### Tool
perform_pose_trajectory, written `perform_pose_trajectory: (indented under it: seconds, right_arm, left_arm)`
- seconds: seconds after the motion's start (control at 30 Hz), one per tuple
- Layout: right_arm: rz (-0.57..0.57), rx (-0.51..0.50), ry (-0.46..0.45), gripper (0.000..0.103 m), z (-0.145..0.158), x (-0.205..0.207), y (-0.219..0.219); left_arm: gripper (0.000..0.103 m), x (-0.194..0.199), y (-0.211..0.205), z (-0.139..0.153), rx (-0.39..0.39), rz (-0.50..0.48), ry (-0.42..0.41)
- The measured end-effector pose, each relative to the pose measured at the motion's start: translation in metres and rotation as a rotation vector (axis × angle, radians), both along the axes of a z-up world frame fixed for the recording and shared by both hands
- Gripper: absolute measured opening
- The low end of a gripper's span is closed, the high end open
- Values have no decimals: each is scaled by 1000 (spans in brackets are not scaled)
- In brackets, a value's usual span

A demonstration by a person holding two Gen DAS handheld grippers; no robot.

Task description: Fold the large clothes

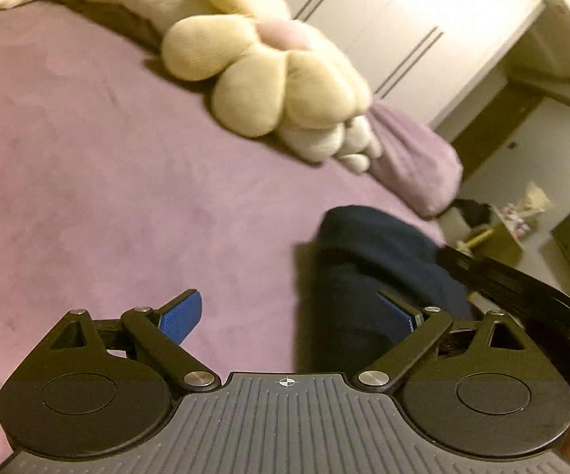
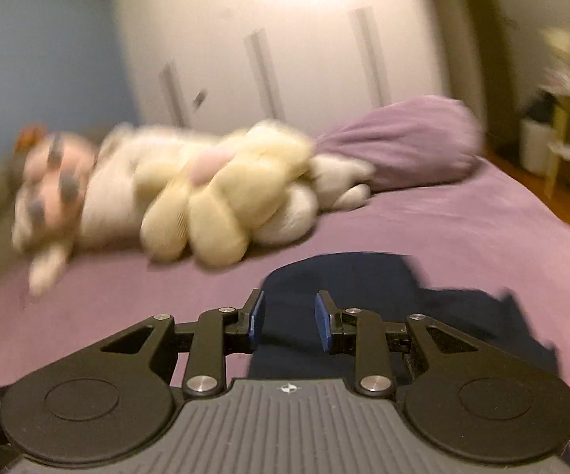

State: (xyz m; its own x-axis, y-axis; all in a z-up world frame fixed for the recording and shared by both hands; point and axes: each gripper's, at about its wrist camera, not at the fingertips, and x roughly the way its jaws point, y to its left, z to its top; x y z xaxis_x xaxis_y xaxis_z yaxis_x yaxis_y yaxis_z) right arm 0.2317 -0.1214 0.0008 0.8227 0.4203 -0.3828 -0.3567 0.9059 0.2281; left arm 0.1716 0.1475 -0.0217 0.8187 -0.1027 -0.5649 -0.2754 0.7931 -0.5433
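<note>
Hovering over the bed point(image 1: 127, 158), we held both tools empty, left tool point(image 1: 291, 318) spread wide, right tool point(image 2: 289, 326) partly parted above the bunched navy garment point(image 2: 344, 276); next, probably, gripping an edge.

Bed cover point(image 1: 107, 166): plain mauve-purple.
Garment point(image 1: 368, 276): solid dark navy, no visible pattern.
Plush toy point(image 1: 269, 79): cream-yellow lobes, pale pink centre patch; off-white limbs.
Pillow point(image 2: 403, 146): lilac, matching the bed.
Wardrobe doors point(image 1: 403, 19): white with dark vertical lines.
Left gripper point(image 1: 291, 316): black linkage, ribbed grey body, blue textured pads.
Right gripper point(image 2: 289, 326): same black, grey and blue.
</note>
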Motion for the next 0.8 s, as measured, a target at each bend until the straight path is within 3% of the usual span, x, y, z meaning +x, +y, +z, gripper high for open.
perform_pose_trajectory:
  seconds: [0.1,0.2,0.33,0.4,0.47,0.57,0.6,0.73,0.8]
  right_arm:
    - [17,-181,9,27,-17,32,59]
    - [7,-332,1,27,-45,65,90]
    - [-4,-541,-55,28,-85,86,95]
    - [-95,-597,-96,28,-96,91,78]
    - [-230,-518,-62,28,-105,99,37]
    - [-404,-289,62,26,-123,99,-40]
    - [-438,-217,70,21,-126,91,-61]
    - [-457,-162,40,20,-135,69,-84]
    - [-454,-120,33,20,-137,67,-90]
  left_arm:
    - [97,7,-4,-6,20,-1,16]
    - [97,15,-11,-10,31,-22,40]
    - [97,45,-32,-16,51,-68,52]
    - [97,57,-51,-11,80,-102,29]
    - [97,70,-74,-3,117,-129,-5]
    - [97,94,-109,1,138,-154,-29]
    - [97,103,-122,0,144,-162,-33]
    - [98,131,-166,-16,229,-158,-24]
    - [98,146,-177,-30,259,-160,28]
